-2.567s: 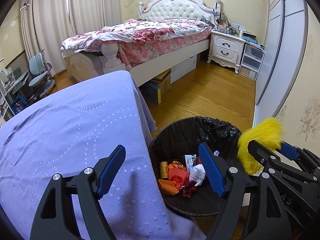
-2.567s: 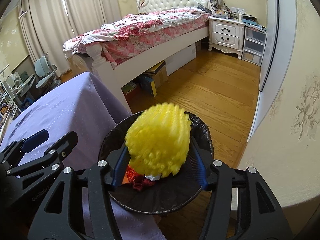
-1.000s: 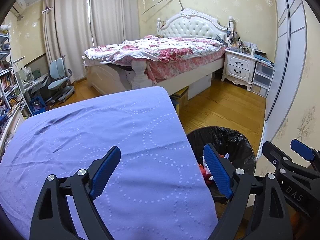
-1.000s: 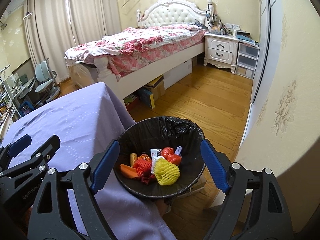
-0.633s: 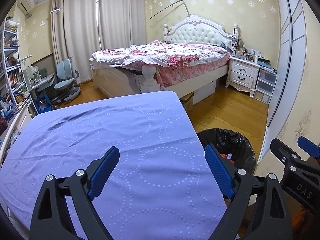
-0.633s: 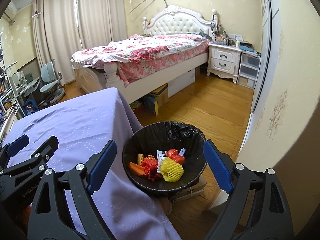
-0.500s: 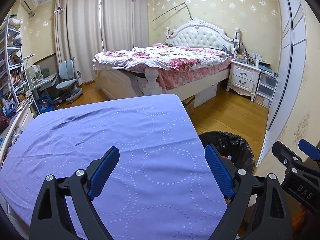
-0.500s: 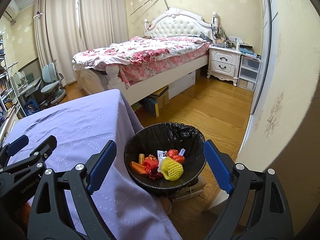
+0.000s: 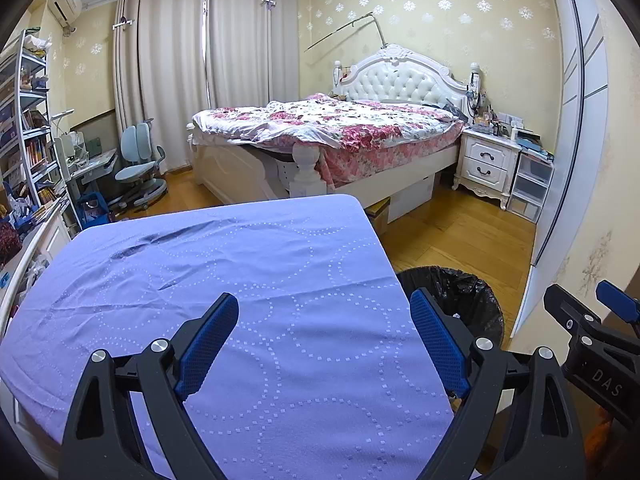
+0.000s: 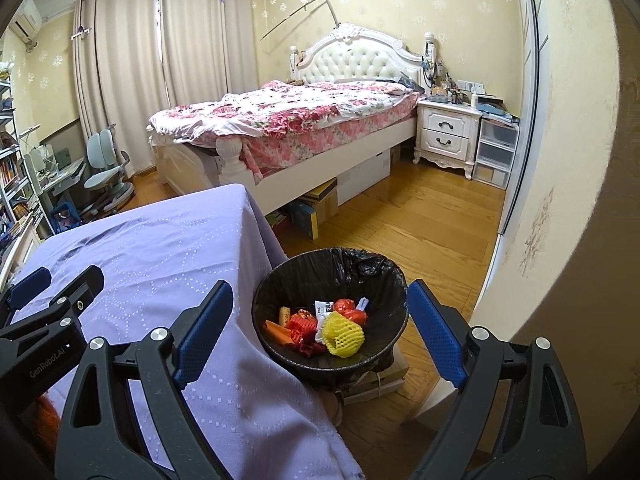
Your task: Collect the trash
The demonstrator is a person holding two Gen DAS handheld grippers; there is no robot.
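A black-lined trash bin (image 10: 344,268) stands on the floor at the right edge of the purple-clothed table (image 10: 140,248). In it lie a yellow foam net (image 10: 344,334), a red foam net (image 10: 302,324), an orange scrap (image 10: 278,330) and small wrappers. My right gripper (image 10: 318,296) hovers open above and in front of the bin, with nothing between its blue pads. Over the bare tablecloth (image 9: 240,260) my left gripper (image 9: 322,312) is open and empty too. Only the bin's top (image 9: 460,292) shows in the left wrist view, behind the right finger.
A bed with a floral cover (image 9: 340,128) stands across the wooden floor, boxes stored beneath it. A white nightstand (image 10: 446,136) and plastic drawers sit at the back right. A wall (image 10: 560,200) is close on the right. A desk chair (image 9: 138,168) and shelves are at the left.
The yellow foam net left my right gripper and now lies in the bin. Both grippers drew back and rose, so the bin looks smaller and more of the table shows.
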